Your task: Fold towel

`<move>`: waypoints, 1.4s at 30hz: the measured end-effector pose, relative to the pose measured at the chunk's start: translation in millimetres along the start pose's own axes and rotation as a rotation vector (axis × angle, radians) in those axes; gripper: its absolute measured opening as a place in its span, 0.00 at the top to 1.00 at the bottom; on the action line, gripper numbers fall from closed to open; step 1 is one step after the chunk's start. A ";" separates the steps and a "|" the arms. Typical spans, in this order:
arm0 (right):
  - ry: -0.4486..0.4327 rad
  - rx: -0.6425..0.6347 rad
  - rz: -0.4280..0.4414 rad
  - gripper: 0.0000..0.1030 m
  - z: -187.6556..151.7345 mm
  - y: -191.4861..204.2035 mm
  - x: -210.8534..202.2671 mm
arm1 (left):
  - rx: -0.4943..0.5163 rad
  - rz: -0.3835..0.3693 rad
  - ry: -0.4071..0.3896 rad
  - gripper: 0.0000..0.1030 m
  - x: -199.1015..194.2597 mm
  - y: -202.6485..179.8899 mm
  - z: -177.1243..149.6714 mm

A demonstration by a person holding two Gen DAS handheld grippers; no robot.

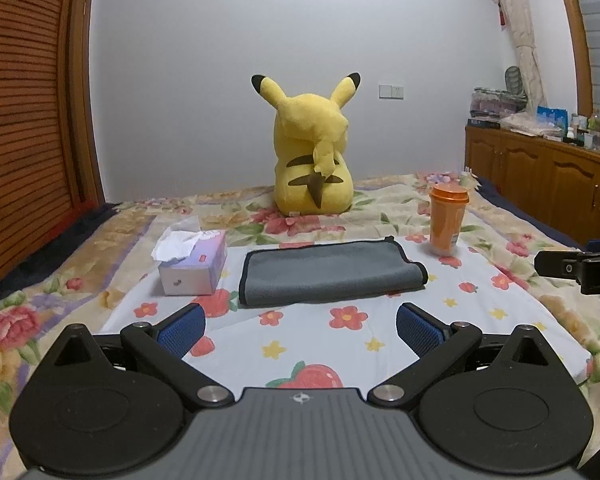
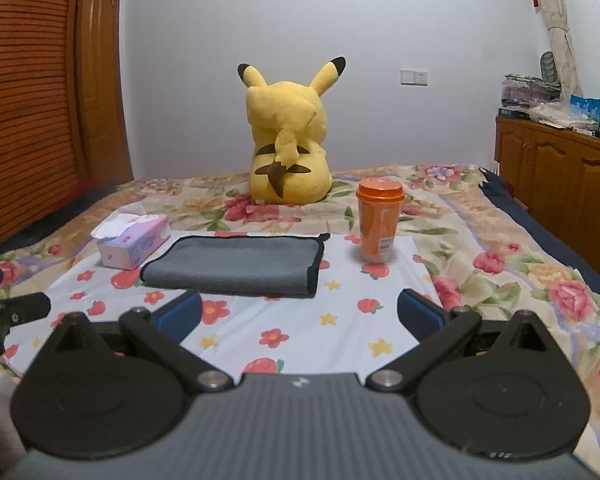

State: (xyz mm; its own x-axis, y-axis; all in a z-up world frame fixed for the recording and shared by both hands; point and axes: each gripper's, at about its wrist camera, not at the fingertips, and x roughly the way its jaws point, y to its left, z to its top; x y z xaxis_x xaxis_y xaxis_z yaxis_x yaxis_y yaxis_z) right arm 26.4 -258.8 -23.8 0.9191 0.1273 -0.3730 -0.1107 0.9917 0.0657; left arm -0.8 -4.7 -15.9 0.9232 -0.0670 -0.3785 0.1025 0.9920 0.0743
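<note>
A: Where does the grey towel (image 1: 330, 272) lie from the left gripper (image 1: 300, 326)?

B: Straight ahead of its fingers, just past the tips, flat on the flowered white cloth (image 1: 340, 344). It is folded over on itself, with black trim along its edges. The blue pads (image 1: 182, 326) stand wide apart with nothing between them.

A: And the right gripper (image 2: 300, 314)?

B: Spread wide as well, holding nothing. From there the towel (image 2: 236, 264) sits ahead and a little toward the left finger.

A: What flanks the towel?

B: A tissue box (image 1: 194, 264) just beyond the left gripper's left fingertip, close beside the towel's left edge. An orange cup with a lid (image 1: 447, 220) stands upright beyond the right finger, apart from the towel's far right corner.

A: Farther on?

B: A yellow Pikachu plush (image 1: 312, 152), back turned, sits on the floral bedspread (image 1: 380, 204) well past the towel.
</note>
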 end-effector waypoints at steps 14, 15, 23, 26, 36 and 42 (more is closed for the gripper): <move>-0.093 -0.003 -0.024 0.00 1.6 -1.1 -14.5 | 0.002 0.001 -0.068 0.00 -7.8 0.0 4.2; -0.099 -0.006 -0.025 0.00 2.0 -1.1 -15.2 | 0.002 0.000 -0.073 0.00 -8.3 -0.1 4.4; -0.117 -0.025 -0.033 0.00 2.6 0.3 -16.6 | 0.002 0.001 -0.082 0.00 -9.6 -0.3 4.6; -0.116 -0.024 -0.033 0.00 2.3 0.2 -17.2 | 0.003 0.000 -0.082 0.00 -9.6 0.4 4.6; -0.115 -0.024 -0.034 0.00 2.4 0.3 -17.2 | 0.002 0.001 -0.081 0.00 -9.5 0.7 4.5; -0.115 -0.025 -0.034 0.00 2.6 0.3 -17.1 | 0.002 0.001 -0.081 0.00 -9.4 0.8 4.5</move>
State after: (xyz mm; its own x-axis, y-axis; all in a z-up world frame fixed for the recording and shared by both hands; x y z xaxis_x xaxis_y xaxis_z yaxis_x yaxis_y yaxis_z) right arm 11.7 -260.8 -15.0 0.9595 0.0924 -0.2661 -0.0871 0.9957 0.0316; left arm -7.7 -3.7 -8.1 0.9503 -0.0751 -0.3022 0.1027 0.9917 0.0767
